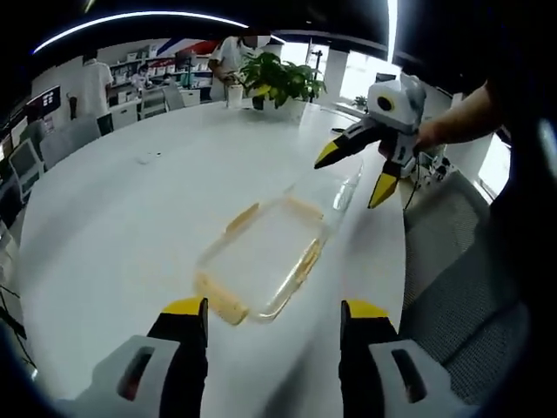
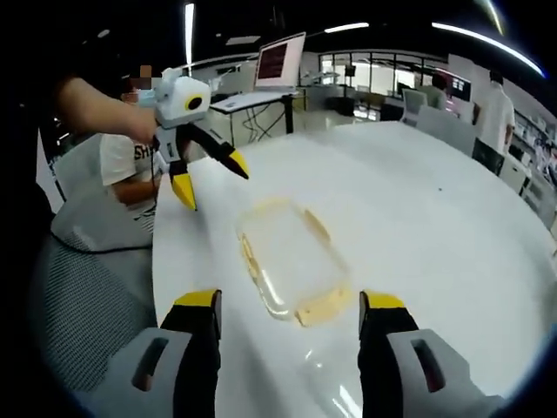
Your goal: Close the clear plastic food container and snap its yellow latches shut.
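Both tools hang above the white surface with their yellow-tipped jaws spread apart and nothing between them. In the left gripper view the left tool points straight at the clear plastic food container, which lies flat near the surface's edge, close in front of the jaws. Its long axis runs away from that tool, slanting toward the right tool, which hovers beyond the far end, raised and clear of it. From the right gripper view the right tool likewise faces the container lengthwise, with the left tool beyond. Yellow latches show at the ends and along the sides. Whether the lid is fully seated I cannot tell. Each tool looks nearest to one short end, so each would likely take the latch before it. A potted plant stands well beyond.
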